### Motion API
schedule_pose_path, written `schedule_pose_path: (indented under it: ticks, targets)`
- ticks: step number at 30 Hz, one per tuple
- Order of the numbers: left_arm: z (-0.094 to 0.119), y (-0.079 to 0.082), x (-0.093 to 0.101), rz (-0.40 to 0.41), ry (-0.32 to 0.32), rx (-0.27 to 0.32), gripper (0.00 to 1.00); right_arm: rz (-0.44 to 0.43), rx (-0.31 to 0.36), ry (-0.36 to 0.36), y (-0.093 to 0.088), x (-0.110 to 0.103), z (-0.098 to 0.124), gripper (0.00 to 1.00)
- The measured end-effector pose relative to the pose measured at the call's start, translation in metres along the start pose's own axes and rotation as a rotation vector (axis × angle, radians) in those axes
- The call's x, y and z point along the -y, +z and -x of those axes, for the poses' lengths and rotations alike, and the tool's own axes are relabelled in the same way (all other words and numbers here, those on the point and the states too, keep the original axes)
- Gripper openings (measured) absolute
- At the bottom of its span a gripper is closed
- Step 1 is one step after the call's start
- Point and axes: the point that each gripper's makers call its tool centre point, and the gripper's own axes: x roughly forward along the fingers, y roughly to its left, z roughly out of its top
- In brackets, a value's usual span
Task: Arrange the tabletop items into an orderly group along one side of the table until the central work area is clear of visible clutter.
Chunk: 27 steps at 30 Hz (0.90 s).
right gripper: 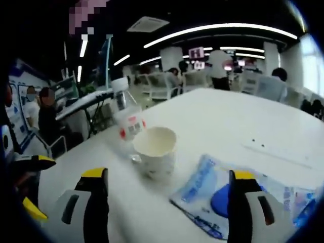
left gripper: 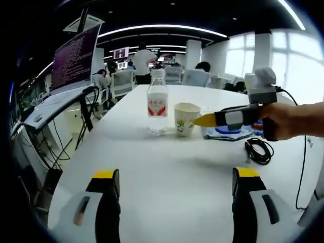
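Note:
A clear water bottle (left gripper: 157,104) with a red label stands upright on the white table (left gripper: 167,167), and a paper cup (left gripper: 186,119) stands just right of it. My left gripper (left gripper: 175,174) hovers open over bare table, well short of both. Held in a hand, my right gripper (left gripper: 202,120) reaches in from the right with its yellow tip beside the cup. In the right gripper view, the cup (right gripper: 154,149) sits ahead between the open jaws of my right gripper (right gripper: 168,177). The bottle (right gripper: 126,119) stands behind the cup, and a blue plastic packet (right gripper: 212,195) lies under the right jaw.
The blue packet (left gripper: 228,132) and a coiled black cable (left gripper: 259,150) lie right of the cup. A large monitor (left gripper: 76,58) on a stand is off the table's left edge. Seated people and chairs are at the far end. My left gripper (right gripper: 31,185) shows at the left.

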Motion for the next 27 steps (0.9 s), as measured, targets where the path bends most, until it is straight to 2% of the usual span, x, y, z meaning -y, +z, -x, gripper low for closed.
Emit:
schedule_pose_path:
  ticks: [3, 5, 11, 18, 20, 27]
  targets:
    - [0.002, 0.004, 0.004, -0.01, -0.015, 0.01, 0.94, -0.01, -0.001, -0.015, -0.004, 0.005, 0.014, 1.0]
    - [0.005, 0.01, 0.009, -0.001, -0.035, 0.042, 0.94, -0.016, -0.006, -0.026, -0.008, 0.008, 0.027, 1.0]
    - [0.011, 0.008, 0.013, -0.021, -0.049, 0.032, 0.96, -0.022, -0.002, -0.059, -0.017, 0.013, 0.064, 1.0]
    - [0.026, -0.004, 0.015, -0.034, -0.068, 0.014, 0.98, -0.038, 0.034, -0.098, -0.034, 0.019, 0.129, 1.0]
    - [0.031, -0.007, 0.015, -0.039, -0.07, 0.011, 0.99, -0.007, 0.02, -0.101, -0.043, 0.019, 0.147, 1.0]
    - [0.044, -0.009, 0.02, -0.069, -0.093, 0.01, 1.0, -0.016, 0.046, -0.133, -0.061, 0.014, 0.204, 1.0]
